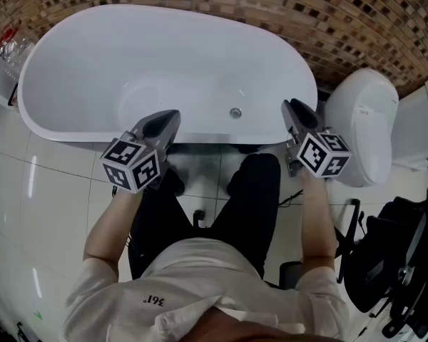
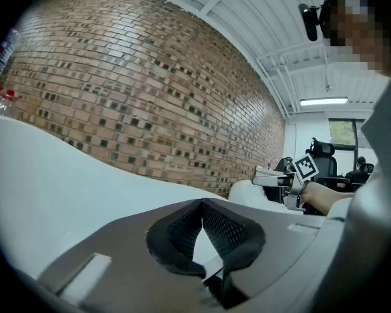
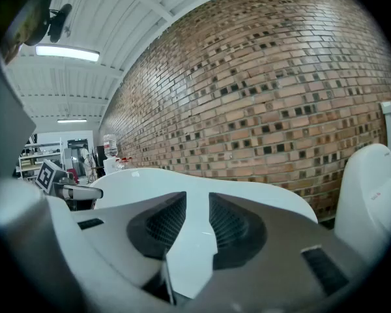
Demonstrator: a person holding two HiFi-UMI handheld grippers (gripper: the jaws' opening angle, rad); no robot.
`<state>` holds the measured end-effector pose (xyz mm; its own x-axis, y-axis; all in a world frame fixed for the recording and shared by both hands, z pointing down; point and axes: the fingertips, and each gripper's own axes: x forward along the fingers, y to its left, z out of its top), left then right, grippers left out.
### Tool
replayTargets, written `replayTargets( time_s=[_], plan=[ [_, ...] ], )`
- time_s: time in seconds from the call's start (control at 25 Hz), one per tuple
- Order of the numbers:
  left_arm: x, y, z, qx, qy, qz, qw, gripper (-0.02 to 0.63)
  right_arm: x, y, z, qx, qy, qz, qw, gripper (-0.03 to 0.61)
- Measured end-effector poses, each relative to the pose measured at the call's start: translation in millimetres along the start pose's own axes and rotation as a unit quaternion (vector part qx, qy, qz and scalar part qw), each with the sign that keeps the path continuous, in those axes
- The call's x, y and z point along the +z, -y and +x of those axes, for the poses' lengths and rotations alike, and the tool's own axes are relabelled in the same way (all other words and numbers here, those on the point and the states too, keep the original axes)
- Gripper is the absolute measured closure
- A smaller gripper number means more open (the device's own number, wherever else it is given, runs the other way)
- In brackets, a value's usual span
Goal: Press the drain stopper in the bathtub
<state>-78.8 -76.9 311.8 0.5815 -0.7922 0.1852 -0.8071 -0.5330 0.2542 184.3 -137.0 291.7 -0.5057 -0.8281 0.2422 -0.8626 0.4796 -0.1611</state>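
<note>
Drain stopper [image 1: 235, 112]: small round metal button, low in white bathtub [image 1: 93, 48], near its 6 o'clock rim. Likely rigid, sprung and slick; best pressed dead-centre, not gripped. Left gripper [image 1: 167, 116]: at stopper's 9 o'clock, tips together, empty. Right gripper [image 1: 296, 109]: at 3 o'clock, spread wide, empty.

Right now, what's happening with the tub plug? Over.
Left tool shut, empty; right tool open, empty. Small round metal drain stopper untouched in white oval bathtub. Nothing blocking it.

The head view looks steeply down on the bathtub [image 1: 93, 63]. The 2 gripper views look near level past their jaws, over its rim, at the brick wall [image 2: 150, 109]; all 3 share both.
</note>
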Motion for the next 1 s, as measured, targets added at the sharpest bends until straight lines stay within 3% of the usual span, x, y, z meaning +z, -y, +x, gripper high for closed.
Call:
replayTargets(
  time_s=[0.4,1.0],
  plan=[
    [42.4,7.9,41.5,-0.024,-0.001,0.045,0.9987,0.609,44.9,5.2,20.5,0.001,0.001,-0.052,0.999,0.466],
    [38.7,0.3,93.6,-0.025,-0.025,0.045,0.9984,0.609,53.5,16.0,61.4,0.008,-0.021,-0.069,0.997,0.466]
  ],
)
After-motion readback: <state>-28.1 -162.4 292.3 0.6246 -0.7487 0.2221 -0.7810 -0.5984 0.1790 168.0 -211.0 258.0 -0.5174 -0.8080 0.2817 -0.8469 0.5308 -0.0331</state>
